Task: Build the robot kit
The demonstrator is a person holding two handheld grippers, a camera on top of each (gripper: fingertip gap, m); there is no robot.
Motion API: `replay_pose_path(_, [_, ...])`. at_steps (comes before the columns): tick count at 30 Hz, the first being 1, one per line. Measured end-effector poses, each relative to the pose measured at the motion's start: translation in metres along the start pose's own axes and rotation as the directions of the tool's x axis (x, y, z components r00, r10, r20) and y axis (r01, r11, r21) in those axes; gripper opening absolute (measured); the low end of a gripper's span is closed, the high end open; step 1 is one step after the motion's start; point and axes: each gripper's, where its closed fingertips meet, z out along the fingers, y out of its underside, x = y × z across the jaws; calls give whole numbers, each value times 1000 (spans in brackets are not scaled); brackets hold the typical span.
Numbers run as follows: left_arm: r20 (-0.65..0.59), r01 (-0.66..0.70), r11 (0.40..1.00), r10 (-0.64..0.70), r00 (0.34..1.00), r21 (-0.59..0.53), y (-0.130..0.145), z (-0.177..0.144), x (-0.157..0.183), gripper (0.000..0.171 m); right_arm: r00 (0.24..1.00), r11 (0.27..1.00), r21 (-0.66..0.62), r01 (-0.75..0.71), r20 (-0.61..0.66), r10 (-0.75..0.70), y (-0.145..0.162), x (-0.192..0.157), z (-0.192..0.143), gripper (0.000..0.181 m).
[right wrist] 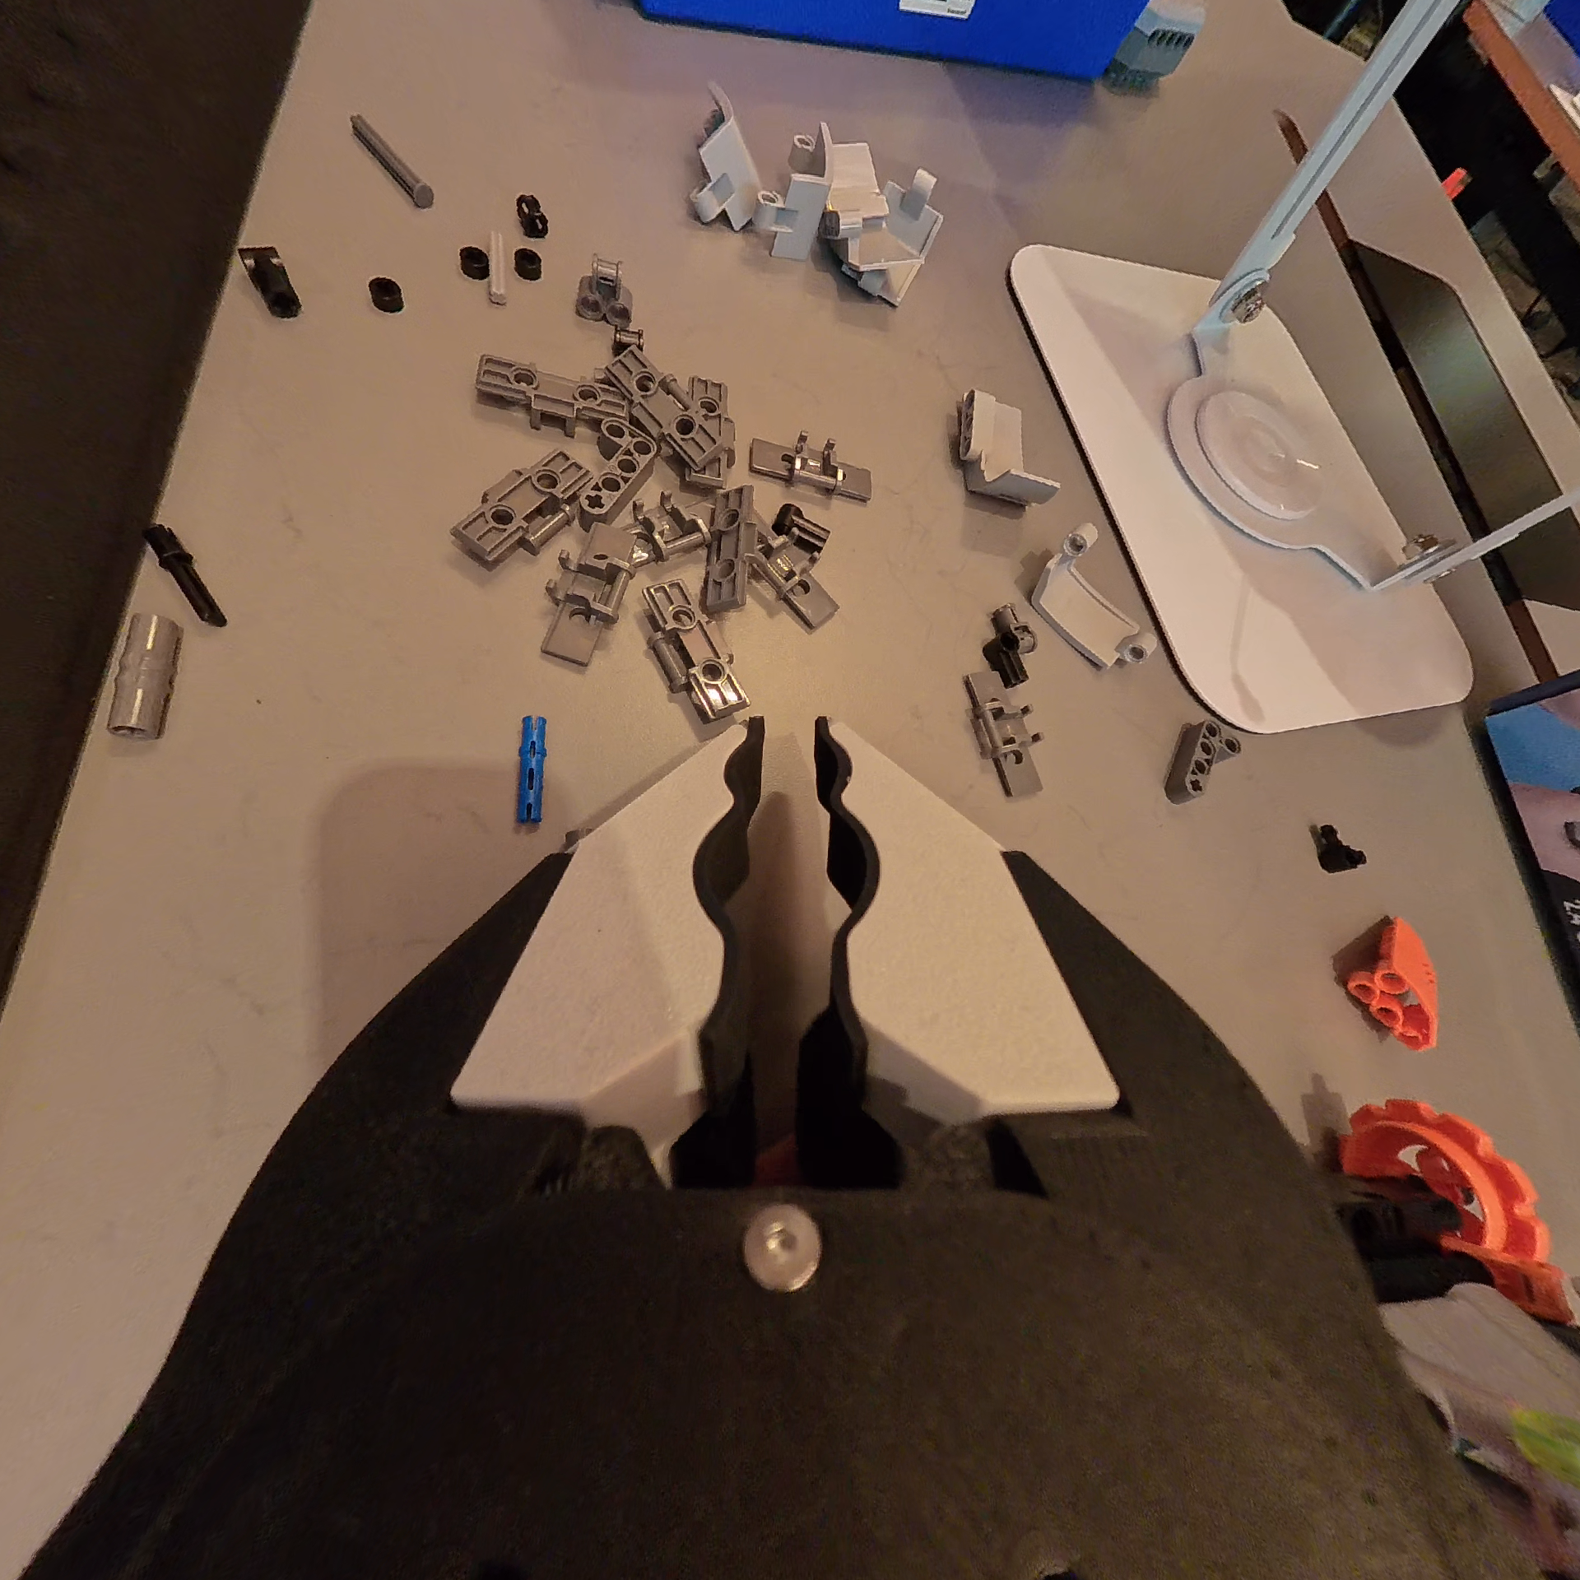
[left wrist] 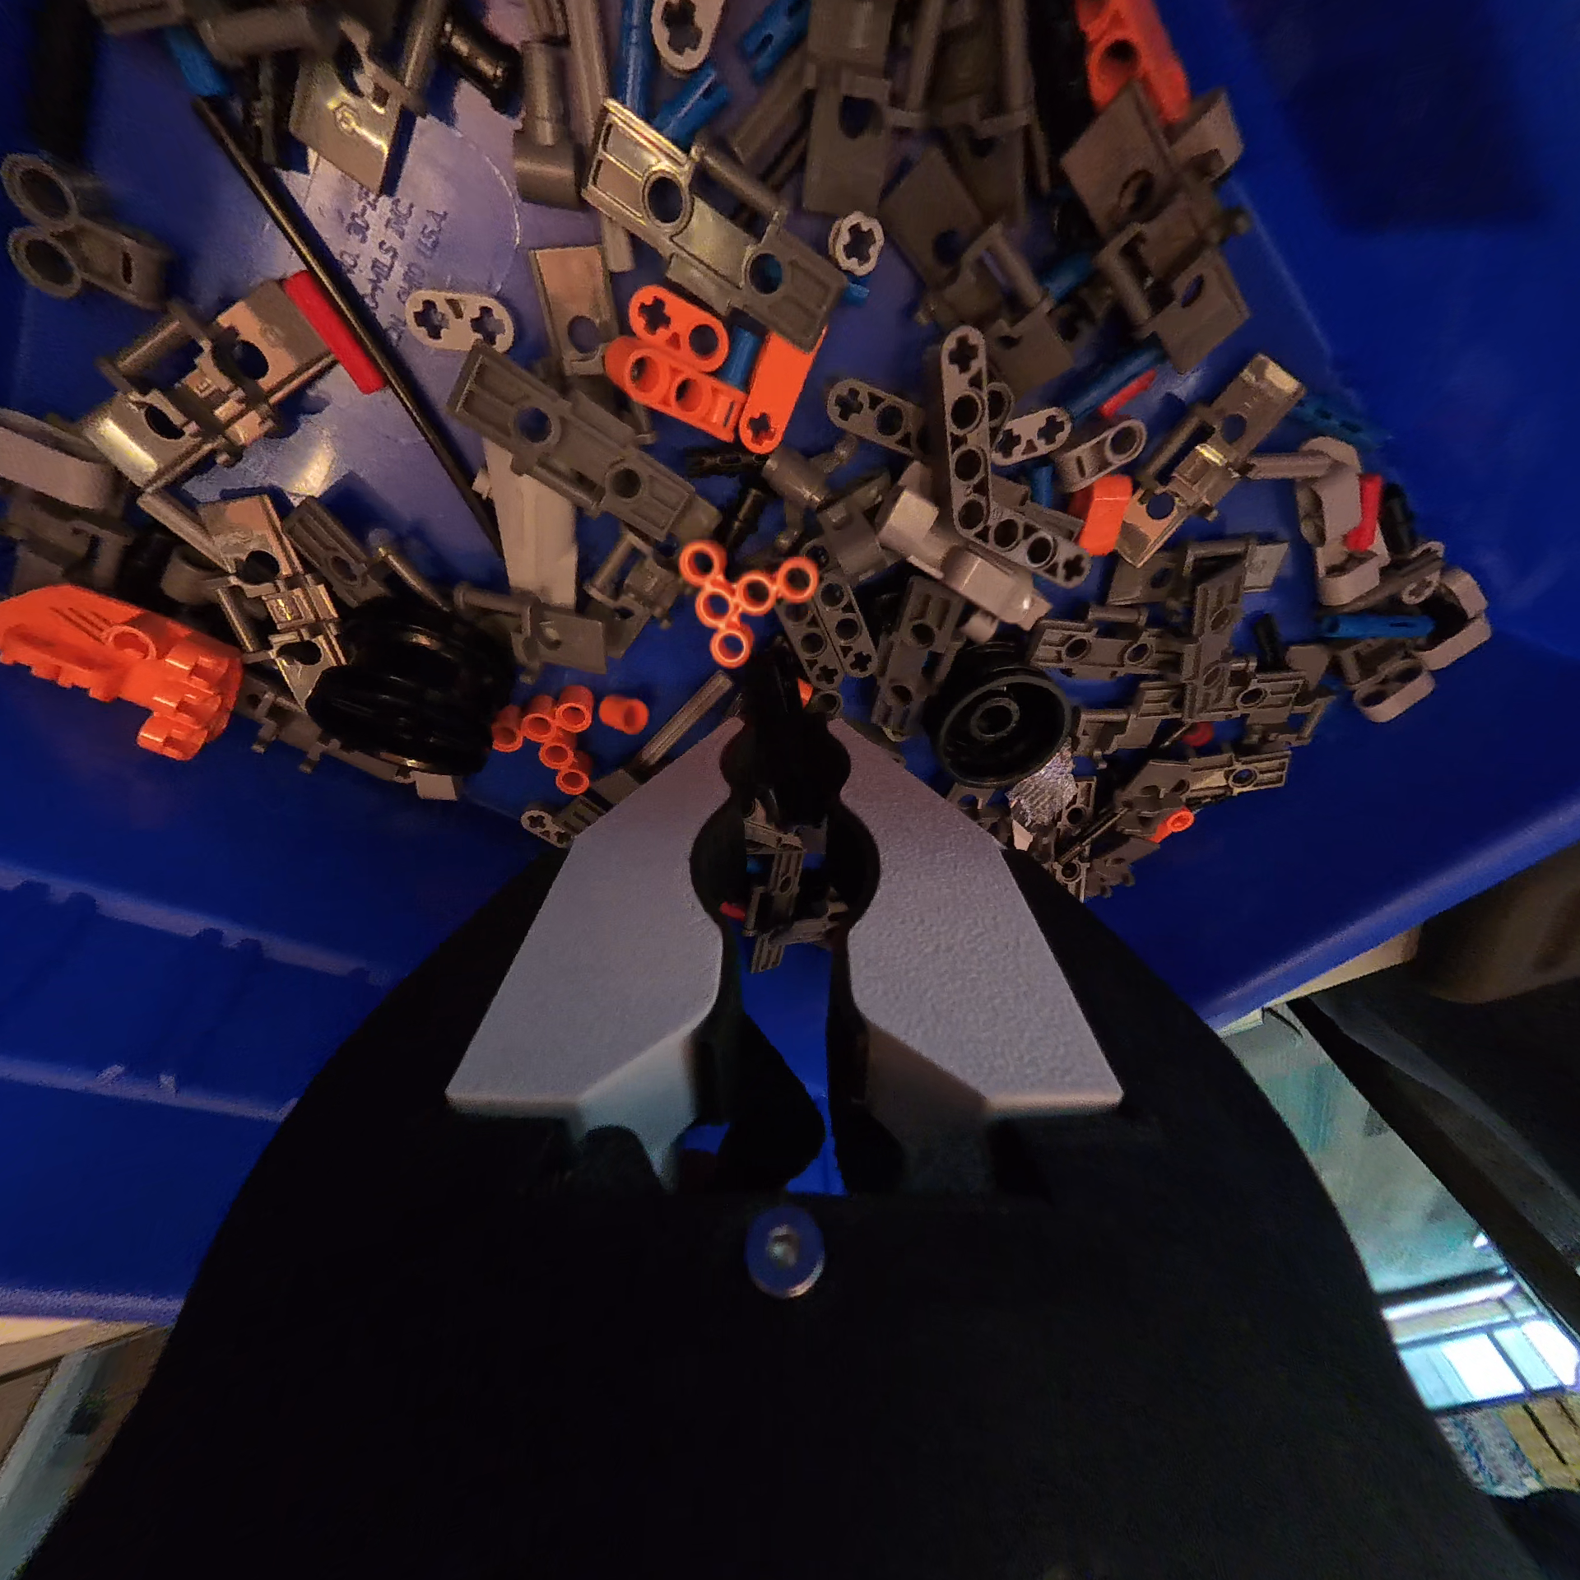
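Small black piece (left wrist: 774,692) pinched between left gripper (left wrist: 780,727) fingers.

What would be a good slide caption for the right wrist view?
Open right gripper hovering over a grey table before a pile of grey track links.

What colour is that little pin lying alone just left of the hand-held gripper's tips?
Blue pin; right wrist view shows it best.
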Motion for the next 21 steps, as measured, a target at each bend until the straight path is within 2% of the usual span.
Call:
replay_pose_path(6, [14, -25, 999, 24, 1000, 25, 3, 0, 2, 10, 1000, 1000, 1, -1, 1, 1, 0, 0, 0, 9])
replay_pose_path(11, [-4, -66, 988, 67, 998, 139, -8, -17, 15, 9, 1000, 1000, 2, -5, 4, 5, -1, 0, 0, 10])
replay_pose_path(13, [61, -81, 991, 75, 995, 103, -2, -15, 8, 11, 1000, 1000, 3, -6, 4, 6, -1, 0, 0, 10])
replay_pose_path(14, [116, -80, 992, 68, 991, 98, -2, -15, 0, 23, 1000, 1000, 2, -5, 4, 5, -1, 0, 0, 10])
replay_pose_path(16, [139, -34, 992, 17, 990, 120, -4, -21, -8, 54, 1000, 1000, 3, -5, 3, 5, -1, 0, 0, 9])
replay_pose_path(18, [152, -33, 992, 14, 988, 123, -1, -29, -11, 72, 1000, 1000, 2, -3, 3, 3, -1, 0, 0, 9])
replay_pose_path(20, [173, -29, 999, 23, 985, 30, 14, -25, -14, 95, 1000, 1000, 1, -4, 4, 4, -1, 0, 0, 10])
replay_pose_path(21, [158, -15, 1000, 12, 987, 15, 15, -20, -12, 98, 1000, 1000, 1, -4, 5, 4, -1, 0, 0, 10])
